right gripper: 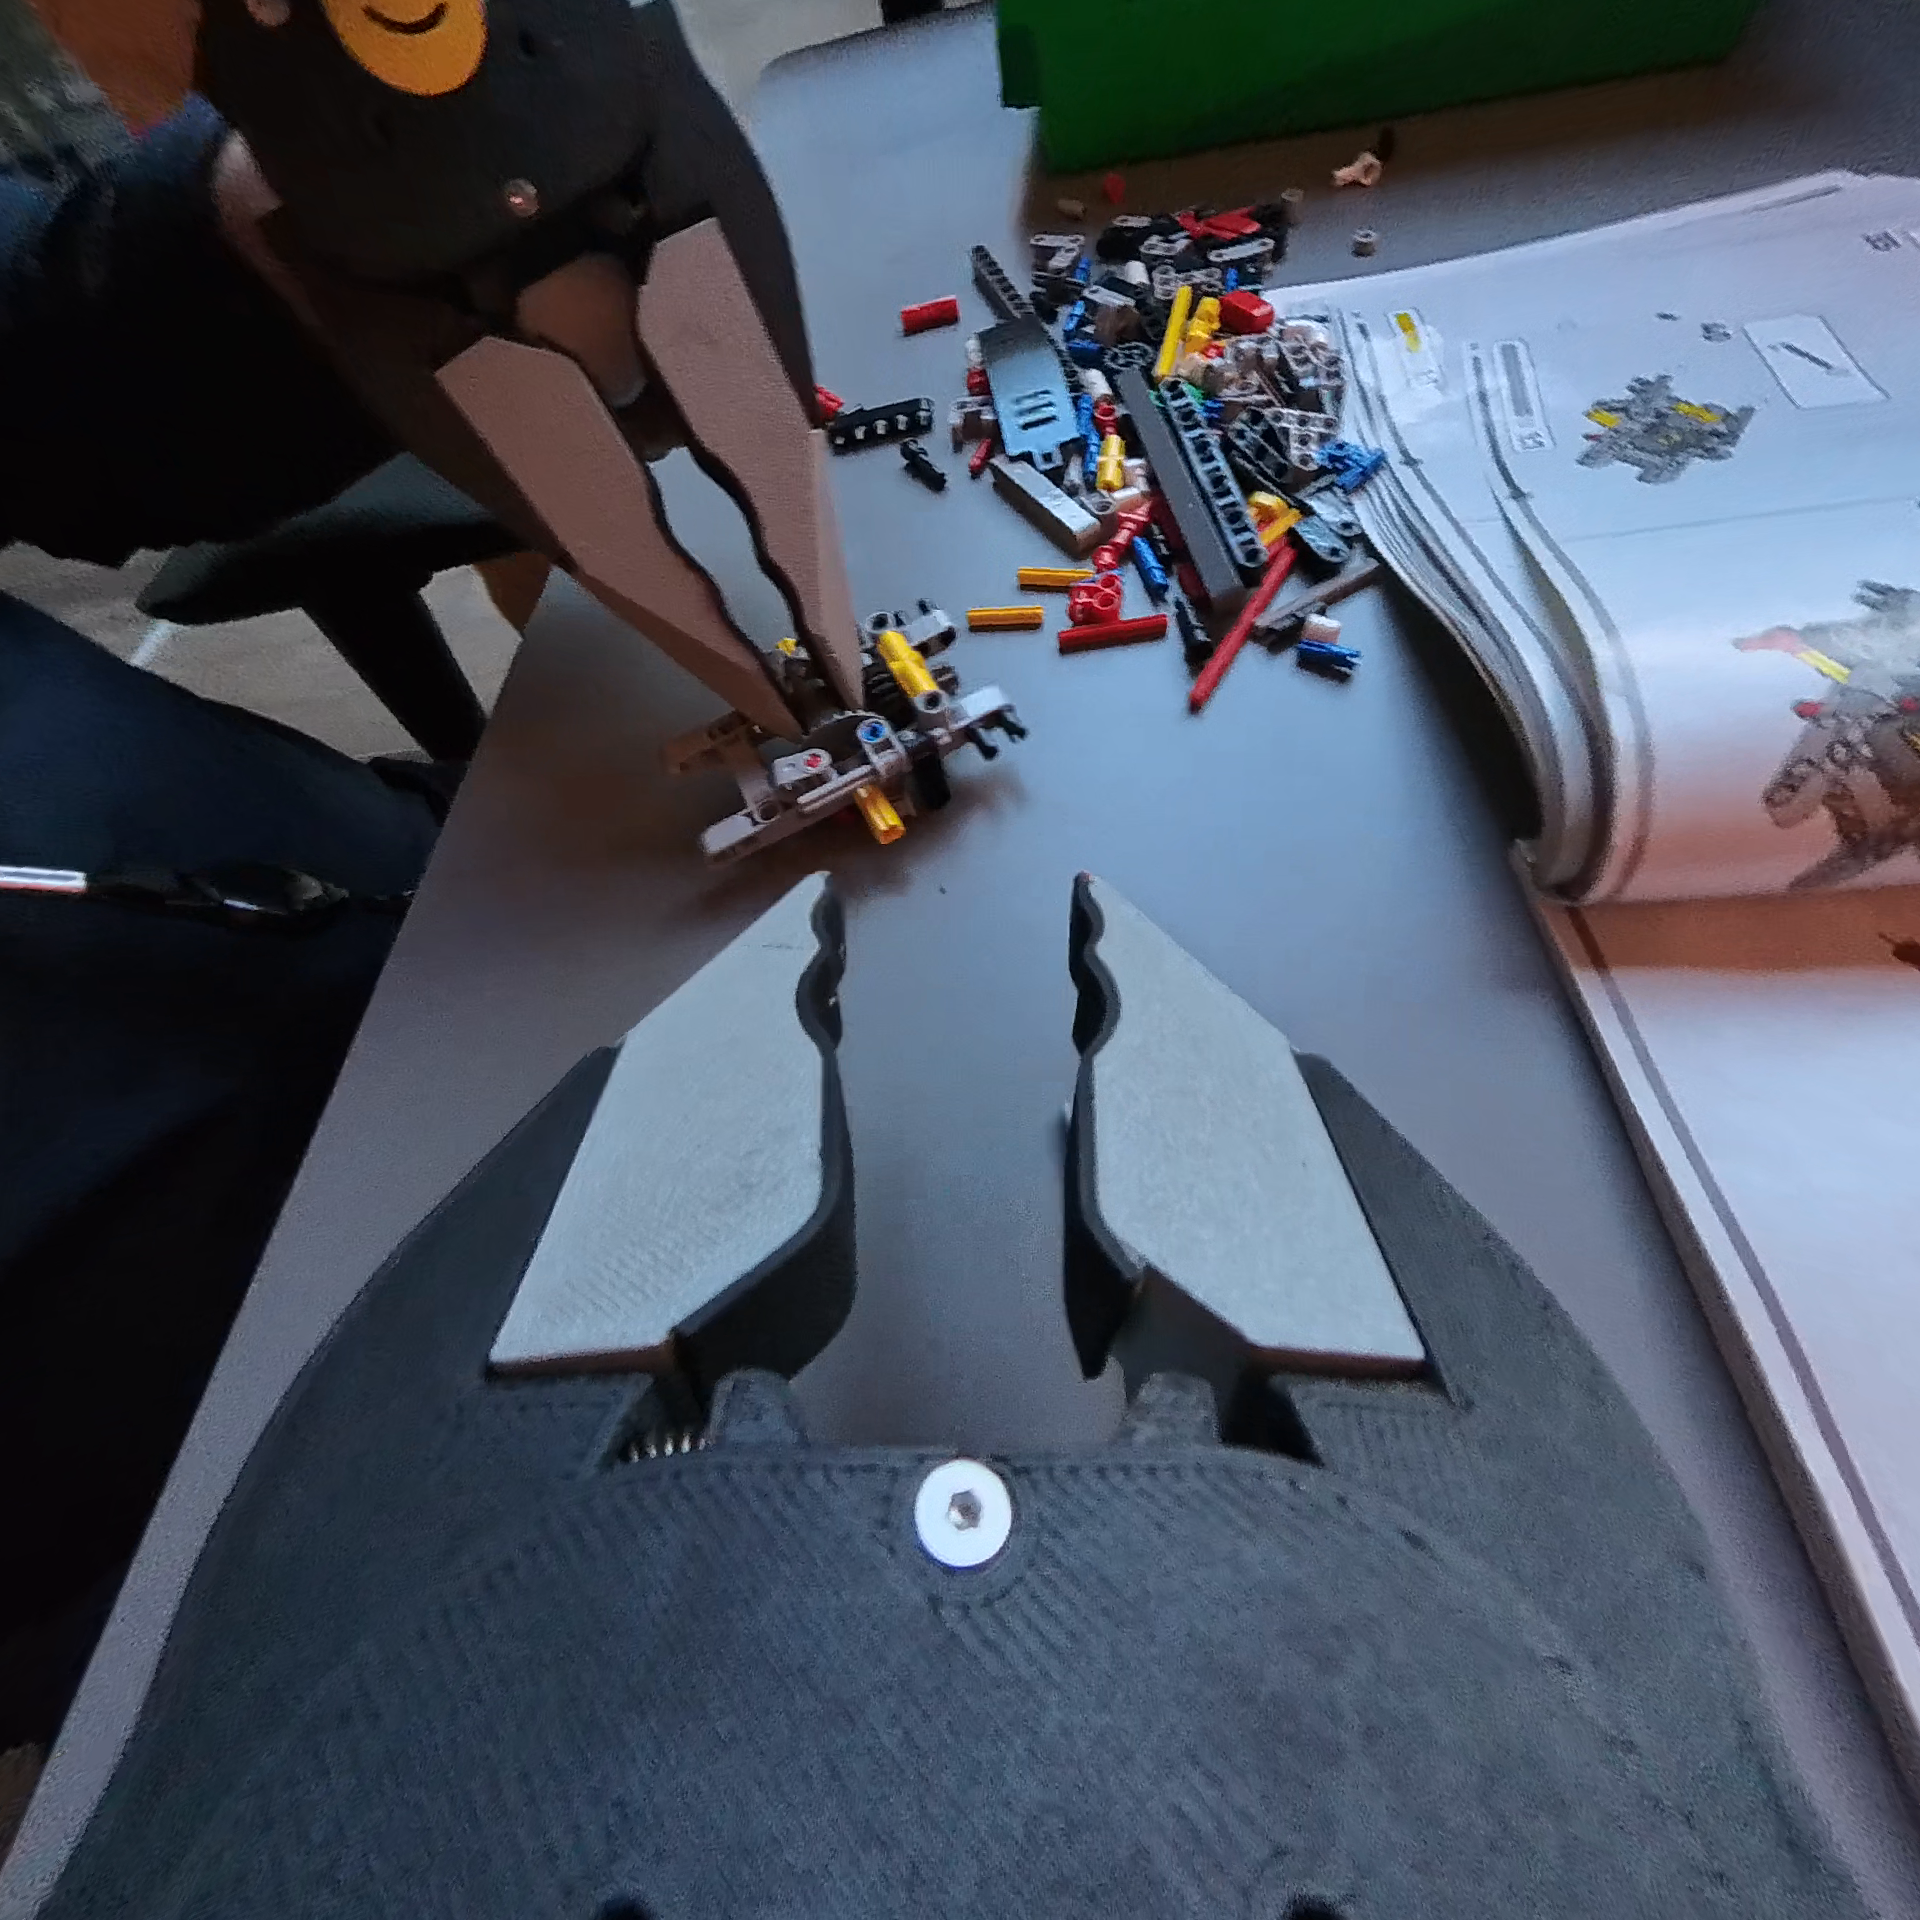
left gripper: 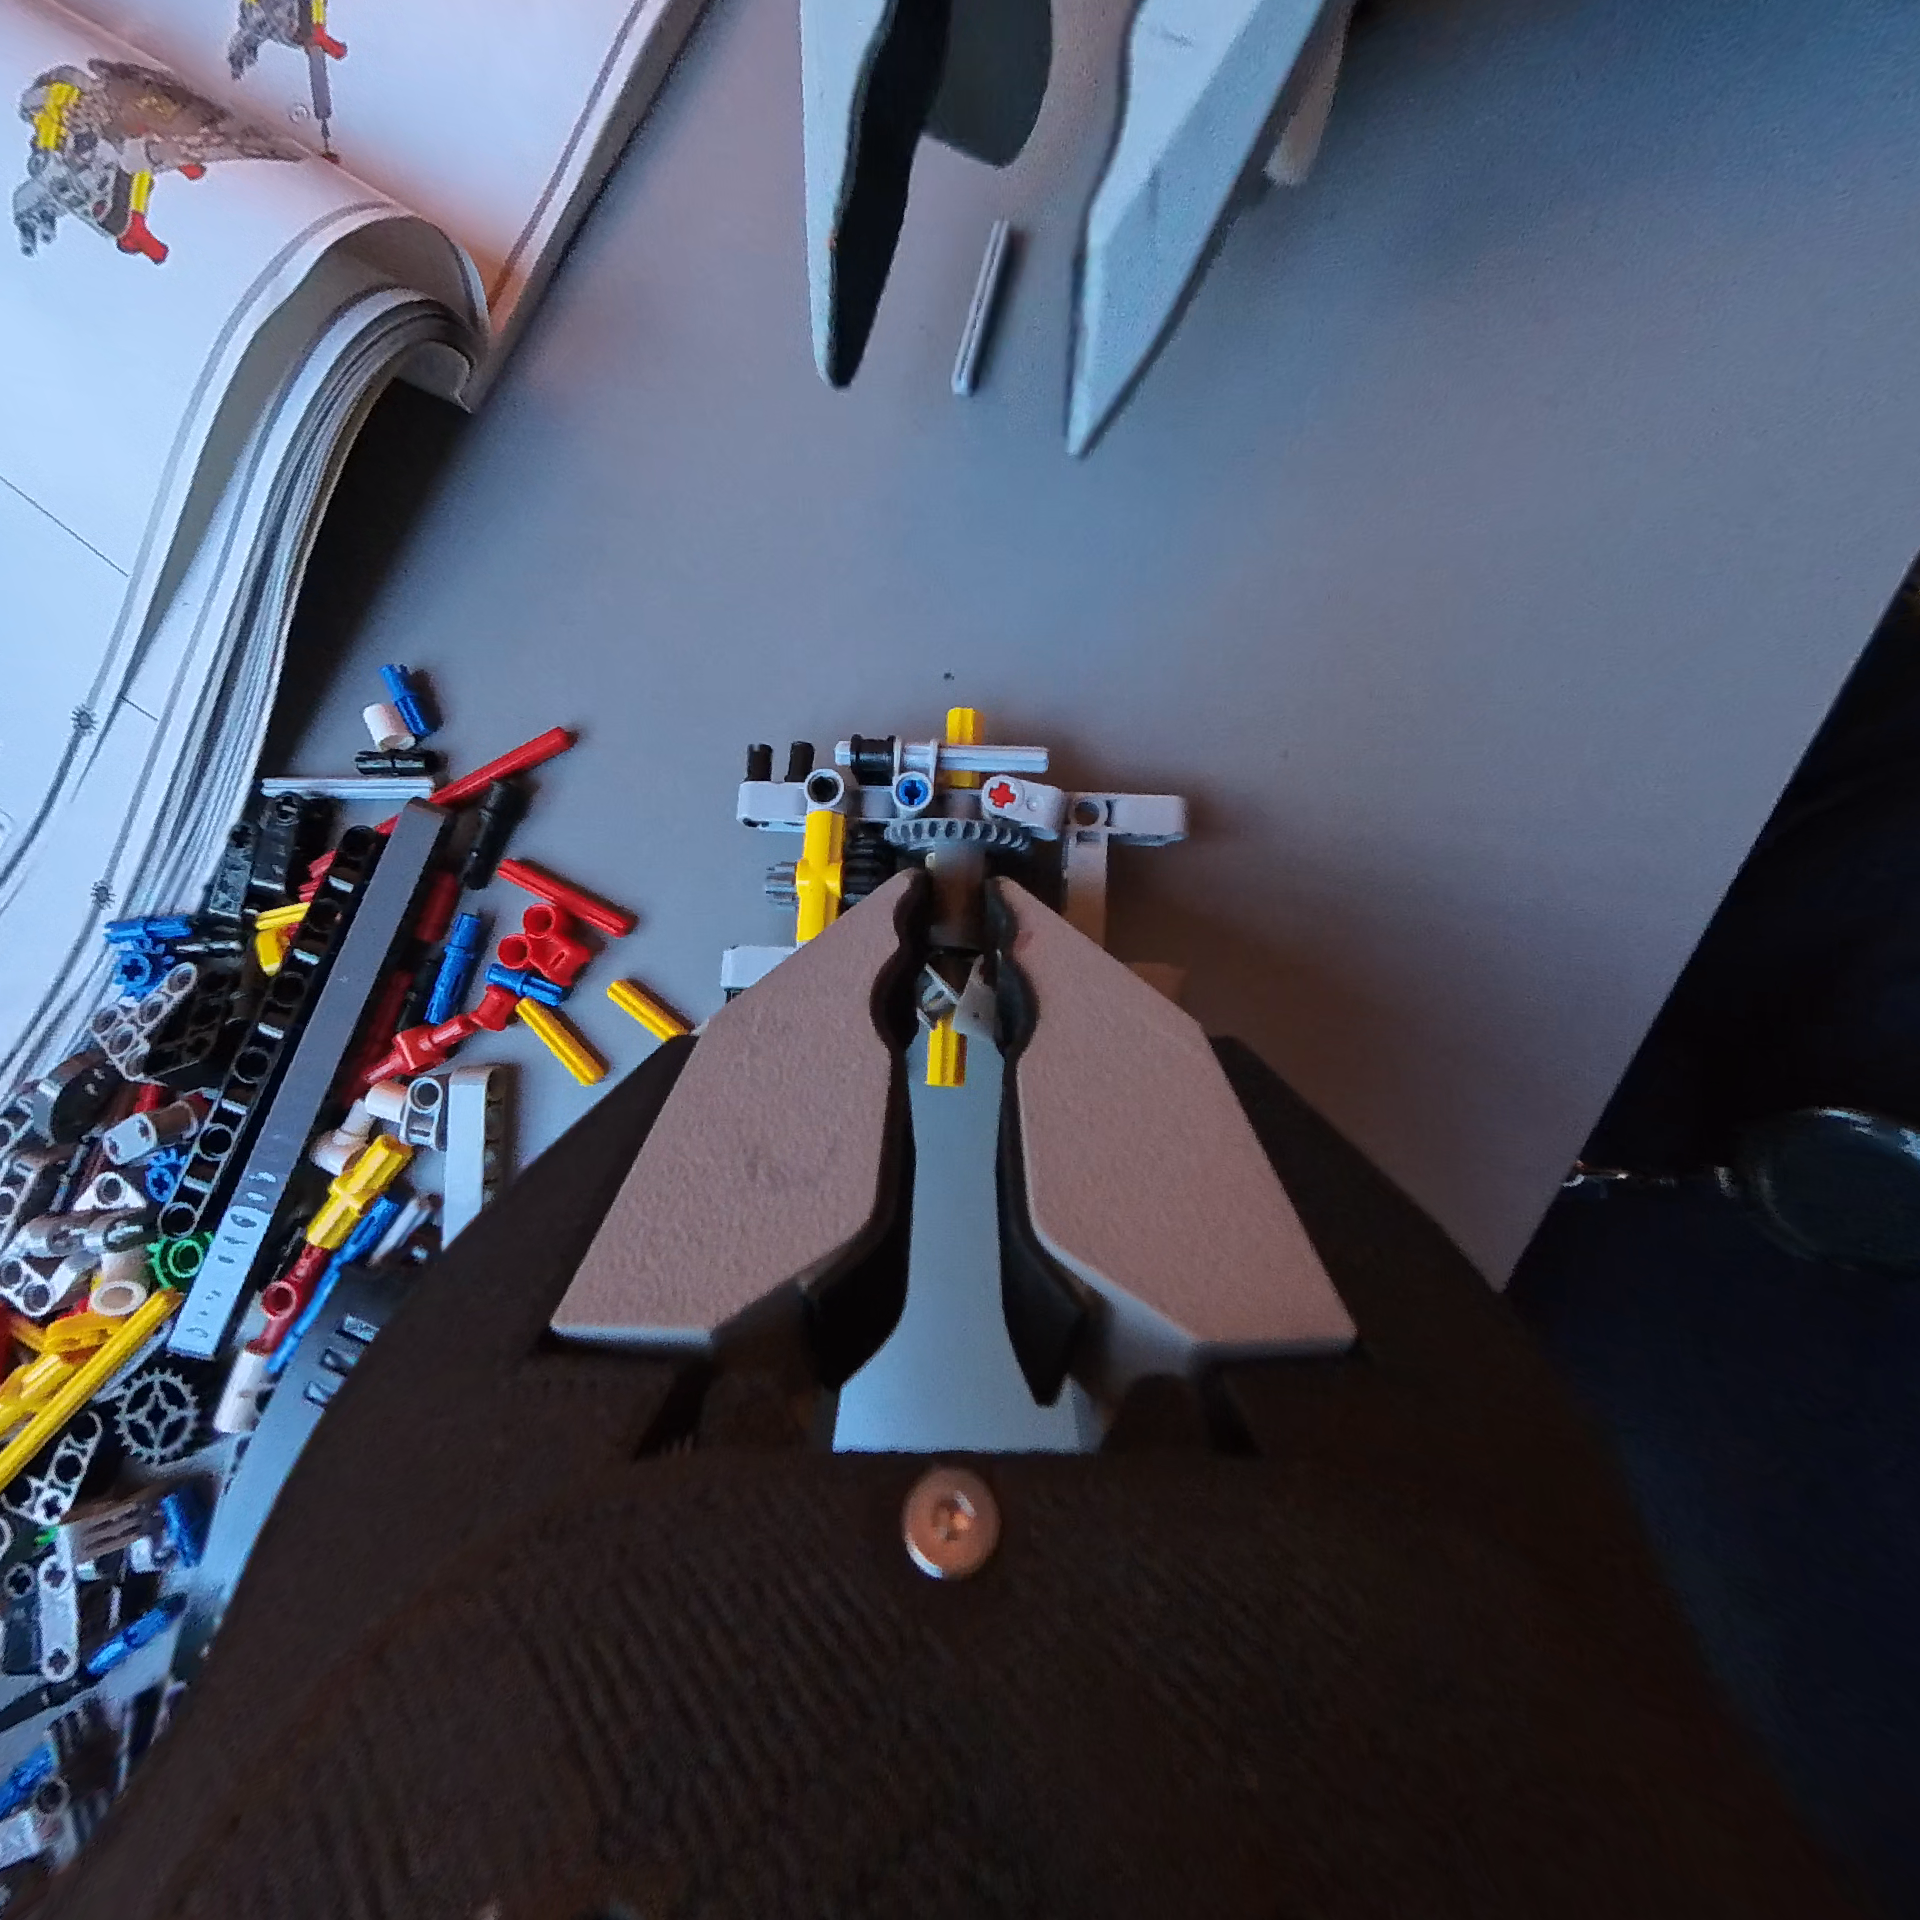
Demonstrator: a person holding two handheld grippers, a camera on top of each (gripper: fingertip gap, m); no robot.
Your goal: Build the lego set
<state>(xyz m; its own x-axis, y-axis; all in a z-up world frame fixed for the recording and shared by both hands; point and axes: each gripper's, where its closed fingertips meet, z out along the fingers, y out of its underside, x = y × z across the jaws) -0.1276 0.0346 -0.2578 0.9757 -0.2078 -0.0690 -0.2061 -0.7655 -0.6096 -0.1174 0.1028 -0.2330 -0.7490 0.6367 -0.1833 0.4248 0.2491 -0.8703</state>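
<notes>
My left gripper (left gripper: pixel 958 891) is shut on the dark grey hub under the grey gear (left gripper: pixel 956 834) of a small brick assembly (left gripper: pixel 1039 805), which rests on the dark table. The right wrist view shows the left gripper's tips (right gripper: pixel 826 717) pinched into that assembly (right gripper: pixel 862 769). My right gripper (right gripper: pixel 951 894) is open and empty, low over the table just short of the assembly. In the left wrist view the right gripper (left gripper: pixel 961 410) stands open, with a thin grey axle (left gripper: pixel 982 312) lying loose on the table between its fingers, touching neither.
A pile of loose coloured pieces (left gripper: pixel 260 1039) lies left of the assembly; it also shows in the right wrist view (right gripper: pixel 1164 416). An open instruction booklet (left gripper: pixel 156 468) (right gripper: pixel 1662 571) lies beyond it. A green box (right gripper: pixel 1351 73) stands at the back. The table edge (left gripper: pixel 1714 883) runs close on the right. Tip to tip, the grippers are about 8 centimeters apart.
</notes>
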